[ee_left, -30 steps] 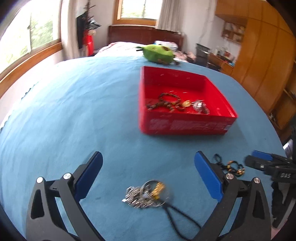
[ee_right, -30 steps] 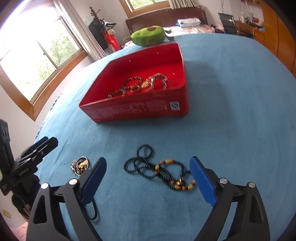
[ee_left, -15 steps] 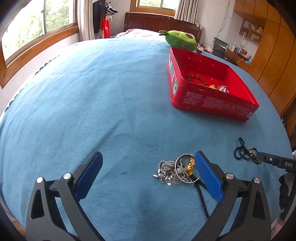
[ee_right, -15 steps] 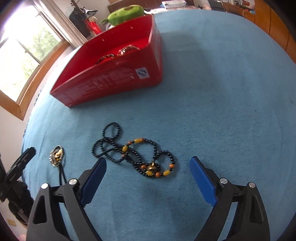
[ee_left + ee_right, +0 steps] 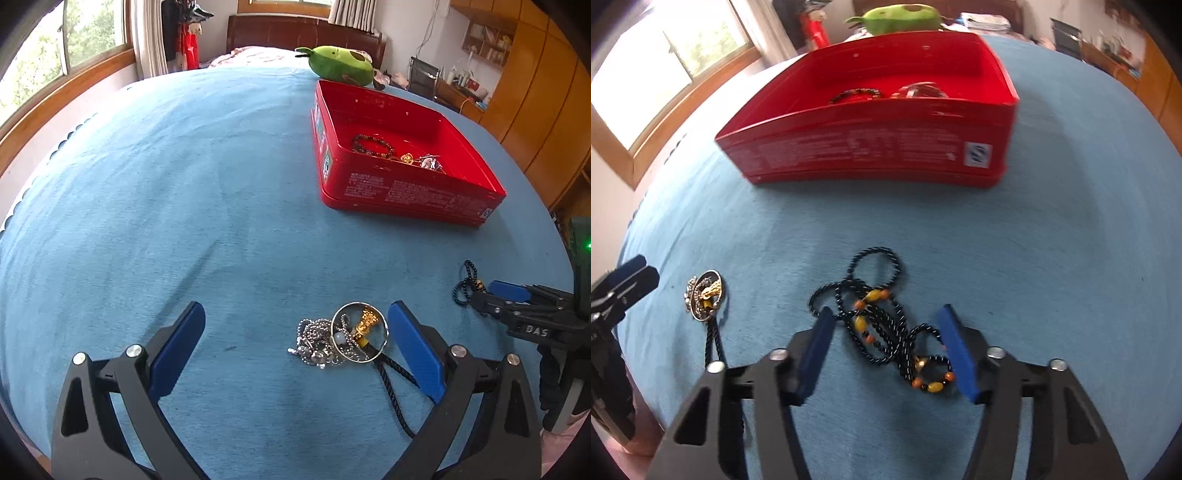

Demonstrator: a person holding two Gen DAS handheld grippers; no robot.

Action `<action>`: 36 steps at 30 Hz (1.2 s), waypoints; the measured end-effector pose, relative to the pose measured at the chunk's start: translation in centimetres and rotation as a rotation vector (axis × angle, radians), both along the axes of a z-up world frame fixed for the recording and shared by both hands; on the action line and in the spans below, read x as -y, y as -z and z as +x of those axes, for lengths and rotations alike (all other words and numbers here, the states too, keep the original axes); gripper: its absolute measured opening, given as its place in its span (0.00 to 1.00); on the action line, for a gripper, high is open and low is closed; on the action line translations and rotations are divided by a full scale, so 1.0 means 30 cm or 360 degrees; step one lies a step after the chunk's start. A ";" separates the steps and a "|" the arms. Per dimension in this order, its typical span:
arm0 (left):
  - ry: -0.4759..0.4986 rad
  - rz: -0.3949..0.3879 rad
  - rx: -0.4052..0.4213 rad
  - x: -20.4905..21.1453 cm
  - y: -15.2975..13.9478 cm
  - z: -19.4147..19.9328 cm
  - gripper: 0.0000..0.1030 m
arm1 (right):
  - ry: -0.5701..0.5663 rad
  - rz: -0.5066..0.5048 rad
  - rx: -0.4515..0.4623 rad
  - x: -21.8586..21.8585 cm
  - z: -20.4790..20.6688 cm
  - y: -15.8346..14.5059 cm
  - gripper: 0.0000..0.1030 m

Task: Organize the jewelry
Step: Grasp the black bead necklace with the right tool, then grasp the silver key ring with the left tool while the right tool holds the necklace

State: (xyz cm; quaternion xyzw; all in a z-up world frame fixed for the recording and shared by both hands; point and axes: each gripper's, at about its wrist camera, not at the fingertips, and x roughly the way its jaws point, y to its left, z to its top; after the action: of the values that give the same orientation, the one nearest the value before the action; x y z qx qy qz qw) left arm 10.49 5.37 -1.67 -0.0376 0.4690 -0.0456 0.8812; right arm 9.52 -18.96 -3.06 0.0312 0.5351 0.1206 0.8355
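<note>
Right tongs (image 5: 886,347): pitched steeply down over the blue-covered worktop (image 5: 1052,258), blue pads straddling the black beaded necklace (image 5: 882,325) with its amber beads. The jaws are closing; the necklace lies between them on the cloth, and the pads do not yet press on it. In the left wrist view these tongs enter from the right edge, their tips over the same necklace (image 5: 466,282).

Left tongs (image 5: 295,354): also angled down, jaws spread wide and holding nothing. The right pad stands just beside a metal ring with a gold charm (image 5: 360,334), which rests against a heap of silver ball chain (image 5: 314,341); a dark cord (image 5: 391,384) runs from the ring back under the right pad.

Red box (image 5: 406,147): open-topped, farther along the worktop, well apart from both tongs, holding a dark bead bracelet (image 5: 371,144) and small gold and silver pieces. A green plush toy (image 5: 338,68) lies behind it.
</note>
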 end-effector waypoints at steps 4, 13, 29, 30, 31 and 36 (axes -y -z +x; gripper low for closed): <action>0.0020 -0.0009 -0.0030 0.005 0.011 0.002 0.96 | -0.0045 -0.0029 0.0021 -0.033 0.001 0.001 0.19; 0.0155 -0.0127 -0.0170 0.007 0.028 0.027 0.94 | -0.0033 0.0110 -0.0007 0.035 -0.030 0.009 0.09; 0.0329 -0.0177 -0.0378 0.063 0.105 0.152 0.32 | -0.0014 0.0165 -0.0035 0.058 -0.032 0.016 0.09; 0.0341 -0.0168 -0.0383 0.065 0.105 0.155 0.32 | -0.0013 0.0170 -0.0038 0.060 -0.032 0.016 0.09; 0.0356 -0.0155 -0.0391 0.073 0.110 0.158 0.32 | -0.0012 0.0174 -0.0041 0.061 -0.031 0.017 0.09; 0.0397 -0.0079 -0.0386 0.109 0.125 0.178 0.26 | -0.0011 0.0180 -0.0046 0.066 -0.025 0.016 0.09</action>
State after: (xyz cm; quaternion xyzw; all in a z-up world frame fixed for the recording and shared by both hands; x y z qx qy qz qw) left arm 15.84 2.12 -5.42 -0.0062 0.5717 -0.1613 0.8044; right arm 8.76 -20.94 -3.54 0.0783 0.5394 0.1531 0.8243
